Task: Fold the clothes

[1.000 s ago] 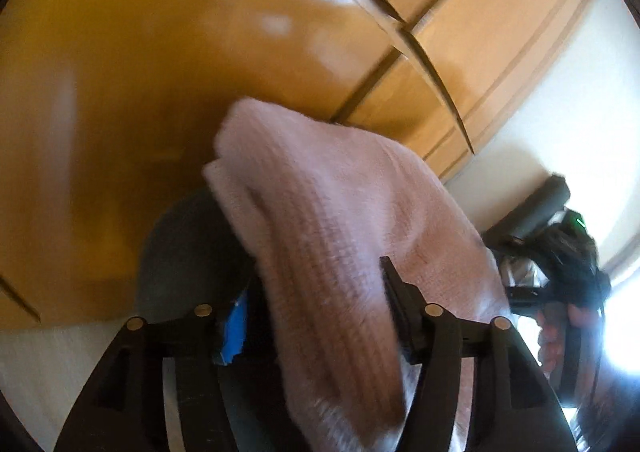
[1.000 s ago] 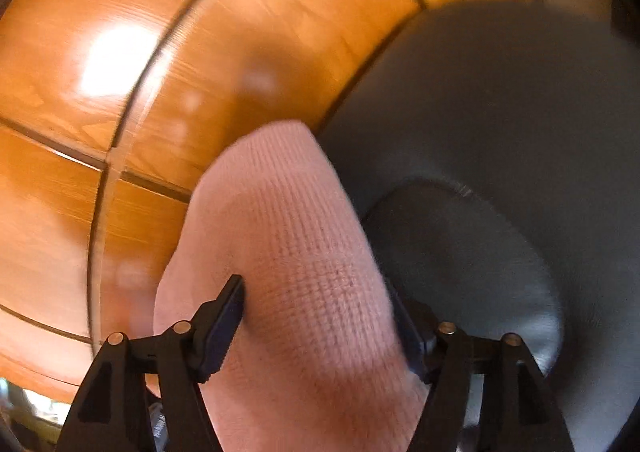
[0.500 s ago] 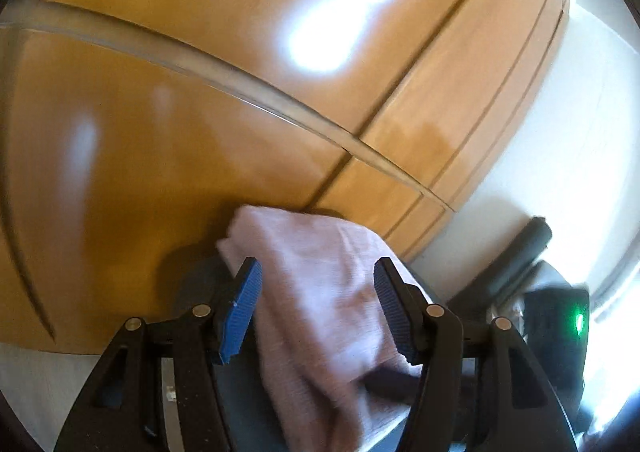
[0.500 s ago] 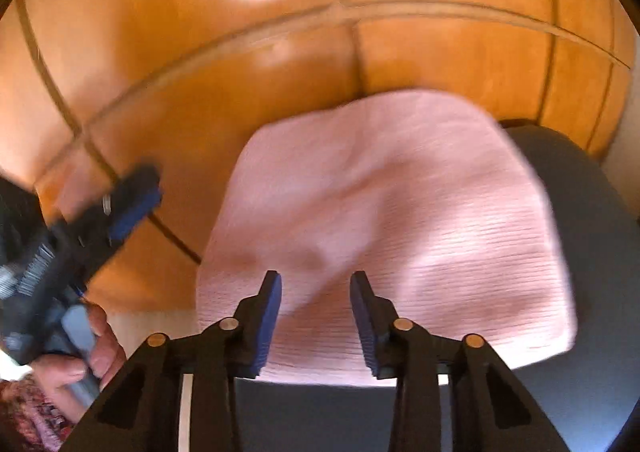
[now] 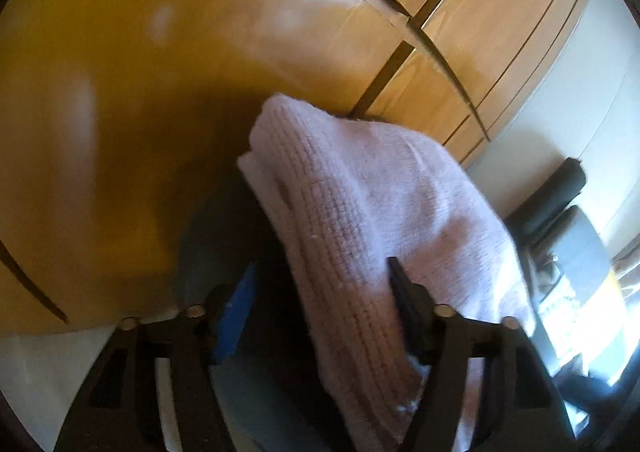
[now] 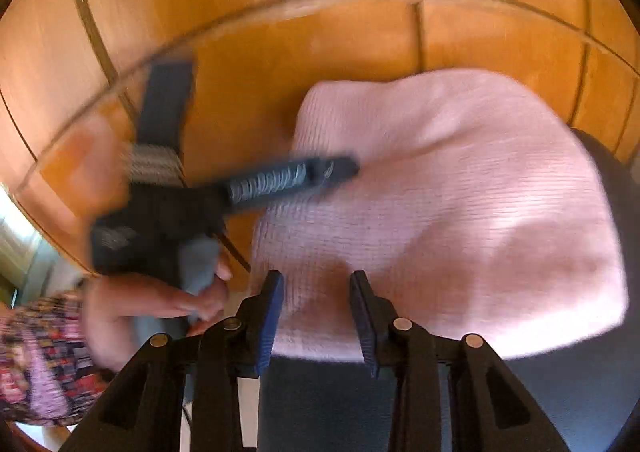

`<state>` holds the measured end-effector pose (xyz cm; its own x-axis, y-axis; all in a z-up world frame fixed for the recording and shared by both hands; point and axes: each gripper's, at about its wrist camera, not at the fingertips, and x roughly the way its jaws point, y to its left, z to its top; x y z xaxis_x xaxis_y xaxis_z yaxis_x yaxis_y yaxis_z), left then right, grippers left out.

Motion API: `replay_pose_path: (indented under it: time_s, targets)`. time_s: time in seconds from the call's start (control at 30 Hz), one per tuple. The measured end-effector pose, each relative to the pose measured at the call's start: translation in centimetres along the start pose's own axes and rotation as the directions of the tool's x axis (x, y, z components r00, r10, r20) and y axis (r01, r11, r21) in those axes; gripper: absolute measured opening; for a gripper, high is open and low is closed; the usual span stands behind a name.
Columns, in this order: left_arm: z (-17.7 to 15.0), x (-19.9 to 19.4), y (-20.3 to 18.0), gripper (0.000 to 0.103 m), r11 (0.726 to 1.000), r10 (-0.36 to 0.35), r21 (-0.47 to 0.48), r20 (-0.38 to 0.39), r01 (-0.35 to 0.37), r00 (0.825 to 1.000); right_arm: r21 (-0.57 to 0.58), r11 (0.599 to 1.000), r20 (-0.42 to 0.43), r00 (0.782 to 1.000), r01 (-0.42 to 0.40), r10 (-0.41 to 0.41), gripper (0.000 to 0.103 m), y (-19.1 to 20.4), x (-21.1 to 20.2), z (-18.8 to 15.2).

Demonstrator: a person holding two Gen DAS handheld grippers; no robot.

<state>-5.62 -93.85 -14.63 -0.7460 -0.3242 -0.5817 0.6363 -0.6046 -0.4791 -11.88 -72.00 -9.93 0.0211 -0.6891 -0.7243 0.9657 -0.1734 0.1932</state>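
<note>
A folded pink knit garment (image 6: 460,204) lies on a dark grey round seat (image 6: 360,404). My right gripper (image 6: 316,316) is open and empty at the garment's near edge, its jaws a little apart. My left gripper (image 5: 320,292) is open with the garment (image 5: 360,212) between its fingers; the cloth lies against the right finger (image 5: 404,292) and away from the blue left pad (image 5: 236,312). The left gripper also shows in the right wrist view (image 6: 240,180), held by a hand and reaching onto the garment's left side.
An orange-brown wooden cabinet with panel seams (image 6: 320,32) stands right behind the seat. A pale wall (image 5: 580,92), dark furniture (image 5: 560,188) and a bright window (image 5: 592,332) lie to the right in the left wrist view. A patterned sleeve (image 6: 40,352) is at lower left.
My left gripper has moved in over the garment's left side, so the cloth now sits between its fingers. My right gripper stays open at the near edge. The garment rests on the seat.
</note>
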Motion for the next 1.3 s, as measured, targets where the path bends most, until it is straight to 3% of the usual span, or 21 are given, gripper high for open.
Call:
replay_pose_path:
  time_s: [0.1,0.17,0.23,0.3,0.33,0.37,0.43,0.53,0.63,0.73,0.8,0.83,0.87,1.0,1.1,1.2,1.3]
  targets:
    - [-0.4,-0.3,-0.3,0.072,1.0,0.003,0.027,0.021,-0.004,1.0,0.071,0.988,0.042,0.989,0.138,-0.141,0.035,-4.2,-3.0,-0.2]
    - [-0.7,-0.3,-0.4,0.074,0.999,0.01,0.036,0.029,-0.011,1.0,0.12,0.97,0.029,0.976,0.211,-0.216,0.035,-7.3,-2.9,0.9]
    - [-0.9,-0.3,-0.5,0.081,0.999,0.014,0.041,0.031,-0.015,0.999,0.143,0.955,-0.024,0.965,0.26,-0.26,0.035,-10.2,-1.9,1.4]
    - [-1.0,-0.3,-0.5,0.085,0.999,0.017,0.045,0.031,-0.018,0.999,0.156,0.931,-0.145,0.94,0.33,-0.309,0.032,-13.1,0.8,1.5]
    - [-1.1,-0.4,-0.5,0.085,0.999,0.018,0.047,0.03,-0.02,0.999,0.193,0.924,-0.163,0.94,0.329,-0.3,0.032,-14.6,1.4,1.3]
    - [-1.2,-0.4,-0.5,0.086,0.999,0.02,0.049,0.03,-0.021,0.999,0.269,0.921,-0.125,0.959,0.281,-0.256,0.032,-15.8,0.9,0.7]
    - [-1.1,-1.0,-0.7,0.084,0.999,0.025,0.047,0.036,-0.026,0.999,0.355,0.904,-0.087,0.971,0.237,-0.22,0.033,-16.9,0.2,0.1]
    - [-1.0,-4.6,-1.6,0.082,0.999,0.007,0.051,0.138,-0.015,0.99,0.313,0.913,-0.049,0.965,0.261,-0.259,0.033,-15.2,-1.9,-0.3]
    - [-2.2,-9.2,-3.4,0.082,0.993,-0.038,0.114,0.262,0.008,0.964,0.238,0.949,0.05,0.973,0.208,-0.226,0.033,-11.2,-3.4,-0.4]
    - [-4.2,-10.8,-6.0,0.082,0.966,-0.06,0.257,0.259,-0.009,0.964,0.163,0.958,0.05,0.967,0.237,-0.248,0.033,-8.0,-3.7,-0.7]
    - [-5.4,-10.3,-7.4,0.054,0.938,-0.05,0.345,0.222,-0.031,0.974,0.159,0.952,0.038,0.962,0.261,-0.271,0.033,-7.6,-3.2,-0.5]
    - [-5.9,-9.7,-7.8,0.015,0.925,-0.035,0.377,0.194,-0.041,0.98,0.167,0.948,0.032,0.959,0.272,-0.281,0.032,-7.7,-2.8,-0.2]
    - [-6.3,-8.8,-7.8,0.007,0.921,-0.008,0.385,0.152,-0.052,0.988,0.181,0.943,0.025,0.957,0.28,-0.289,0.031,-7.7,-2.0,0.4]
    - [-7.1,-6.3,-7.3,0.007,0.921,0.019,0.385,0.084,-0.05,0.996,0.239,0.92,-0.015,0.948,0.312,-0.318,0.027,-10.7,-1.3,1.0]
    - [-7.7,-6.1,-6.9,0.007,0.918,0.021,0.393,0.097,-0.057,0.995,0.244,0.919,-0.013,0.948,0.311,-0.318,0.027,-12.4,1.0,2.8]
    - [-7.9,-5.3,-6.3,0.007,0.919,0.047,0.386,0.089,-0.078,0.995,0.217,0.923,-0.068,0.948,0.317,-0.31,0.027,-13.7,1.8,2.7]
    - [-8.2,-5.0,-5.9,0.007,0.914,0.047,0.396,0.102,-0.084,0.994,0.294,0.913,-0.103,0.959,0.281,-0.263,0.027,-15.7,2.9,1.6]
